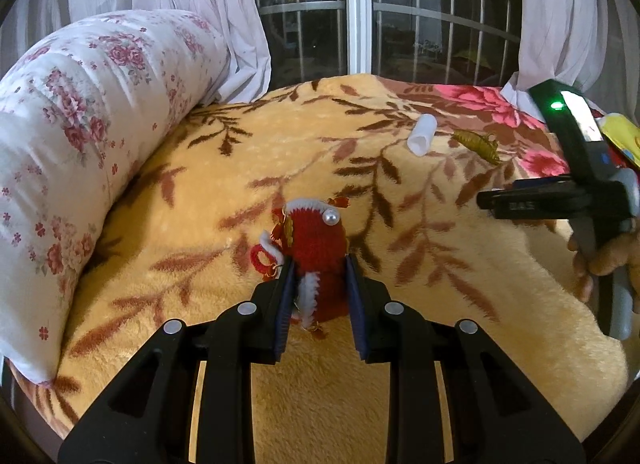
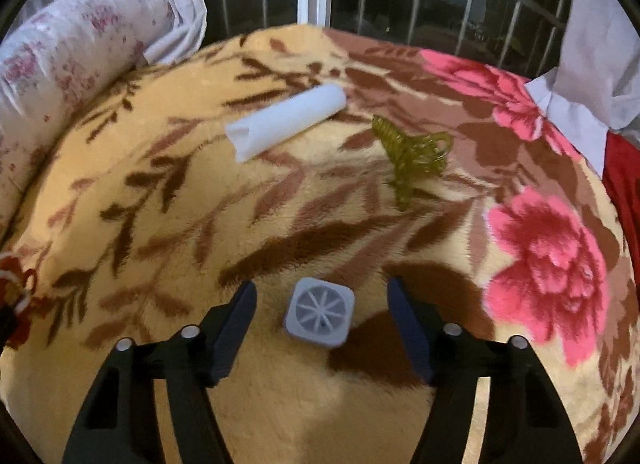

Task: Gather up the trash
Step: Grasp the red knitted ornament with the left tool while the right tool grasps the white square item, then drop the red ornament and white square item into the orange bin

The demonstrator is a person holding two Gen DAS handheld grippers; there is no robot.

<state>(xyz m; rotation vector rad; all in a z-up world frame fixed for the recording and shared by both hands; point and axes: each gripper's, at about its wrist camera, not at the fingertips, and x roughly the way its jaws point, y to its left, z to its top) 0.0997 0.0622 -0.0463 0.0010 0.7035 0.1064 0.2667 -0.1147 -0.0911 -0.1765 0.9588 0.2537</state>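
Note:
My left gripper (image 1: 320,268) is shut on a red knitted toy (image 1: 316,248) with white trim and a pearl eye, on the flowered blanket (image 1: 280,135). My right gripper (image 2: 322,288) is open, its jaws either side of a small grey square piece (image 2: 320,314) with a spoked face that lies on the blanket (image 2: 160,223). A white paper roll (image 2: 286,121) and an olive-green hair claw (image 2: 412,155) lie further ahead; both also show in the left wrist view, the roll (image 1: 422,135) and the claw (image 1: 478,143). The right gripper also shows from the side in the left wrist view (image 1: 486,201).
A long floral bolster pillow (image 1: 80,135) lies along the bed's left side. White curtains (image 1: 192,3) and a barred window (image 1: 400,15) stand behind the bed. A red cloth (image 2: 624,199) lies at the right edge.

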